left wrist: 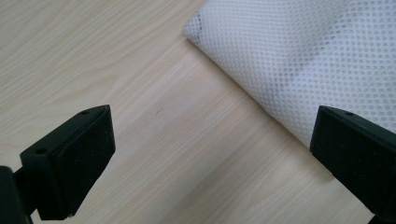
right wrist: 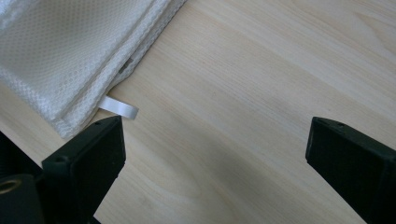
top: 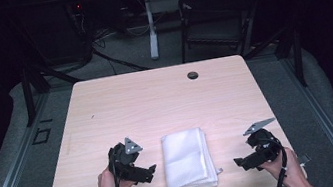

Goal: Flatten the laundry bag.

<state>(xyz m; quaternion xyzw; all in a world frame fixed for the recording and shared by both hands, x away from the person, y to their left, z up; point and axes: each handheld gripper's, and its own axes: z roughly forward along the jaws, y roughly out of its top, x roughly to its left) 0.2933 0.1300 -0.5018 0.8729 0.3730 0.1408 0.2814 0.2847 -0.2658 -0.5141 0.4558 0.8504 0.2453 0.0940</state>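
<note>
Two black hand-held grippers are held low over the pale wooden bench (top: pixel 165 98), one in each hand. One is the left hand-held gripper (top: pixel 152 171), and the other is the right hand-held gripper (top: pixel 239 163). The jaws of both are spread wide apart, and nothing is held in either one.

One white mesh cloth, folded into a neat rectangle (top: pixel 187 159), is laid flat near the front edge of the bench, right between the two hand-held grippers. It is not touched by either of them. In the left gripper view, a corner of the cloth (left wrist: pixel 299 56) is seen just ahead of the open jaws. In the right gripper view, the layered edge of the cloth (right wrist: pixel 70 51) is seen, with one small white tag (right wrist: pixel 119 107) sticking out at its corner, close to one jaw.

The cloth looks fully folded and tidy, so the folding is judged to be done already, or else a new job with it is not yet started. What is left cannot be told for sure.

One small dark round cap (top: pixel 193 75) is set in the far part of the bench. One dark chair (top: pixel 213 15) is seen behind it.
</note>
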